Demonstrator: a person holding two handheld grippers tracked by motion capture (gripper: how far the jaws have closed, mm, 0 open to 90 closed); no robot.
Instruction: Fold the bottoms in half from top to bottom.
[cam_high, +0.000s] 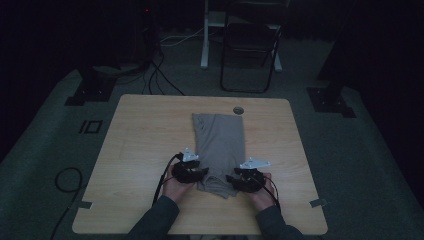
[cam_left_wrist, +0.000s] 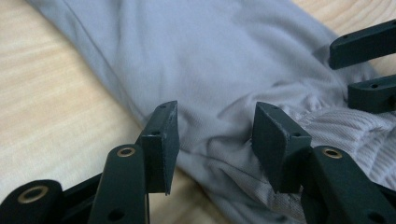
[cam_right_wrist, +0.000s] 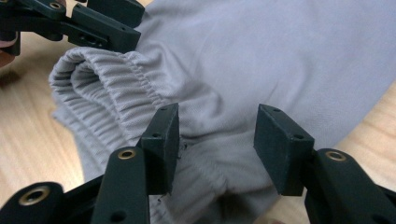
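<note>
A grey garment, folded into a long strip, lies on the wooden table, its ribbed elastic end toward the person. My left gripper is at the near left edge of the cloth, jaws open just above the fabric with nothing between them. At the near right corner my right gripper is open too, over the gathered end. The other gripper's fingers show at the right of the left gripper view, and the fingers at the top left of the right gripper view.
The room is dim. A small round grommet sits in the table's far edge beyond the garment. Behind the table stand a black folding chair, a white post and floor cables. Bare wood lies left and right of the cloth.
</note>
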